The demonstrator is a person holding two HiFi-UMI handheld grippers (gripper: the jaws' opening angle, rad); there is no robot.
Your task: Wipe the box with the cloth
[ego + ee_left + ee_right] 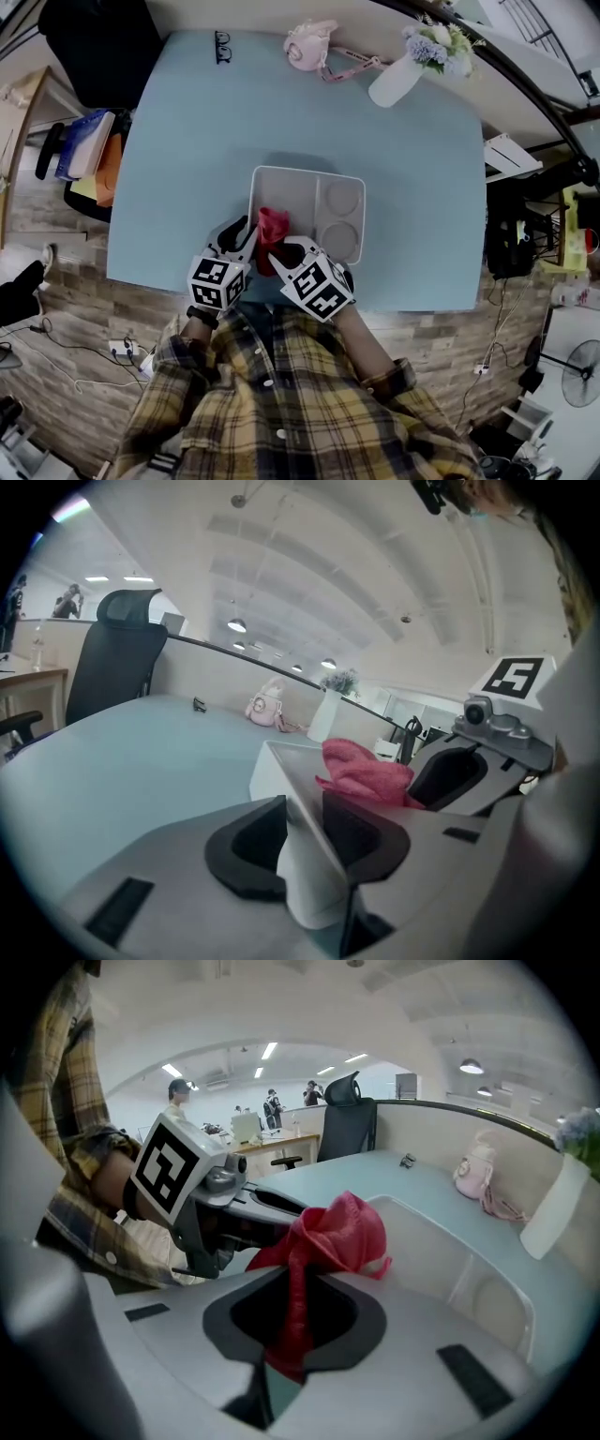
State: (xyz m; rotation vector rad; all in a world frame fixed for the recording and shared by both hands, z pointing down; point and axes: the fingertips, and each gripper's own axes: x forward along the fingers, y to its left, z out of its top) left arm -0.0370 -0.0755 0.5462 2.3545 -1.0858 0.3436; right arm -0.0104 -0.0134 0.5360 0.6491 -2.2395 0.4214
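Note:
A white box [292,190] with two round wells on its right side stands at the near edge of the light blue table [187,159]. My left gripper [238,243] is shut on the box's near left wall [279,772], which runs between its jaws [305,832]. A red cloth [274,228] is bunched over the box's near left part, and my right gripper [282,255] is shut on it. In the right gripper view the cloth [333,1237] hangs down between the jaws [298,1312], above the box [450,1251]. The two grippers sit close side by side.
At the table's far edge lie black glasses [222,45], a pink bottle with a strap [309,43] and a white vase of flowers [412,67]. A black chair [98,47] and stacked books [89,150] stand left of the table.

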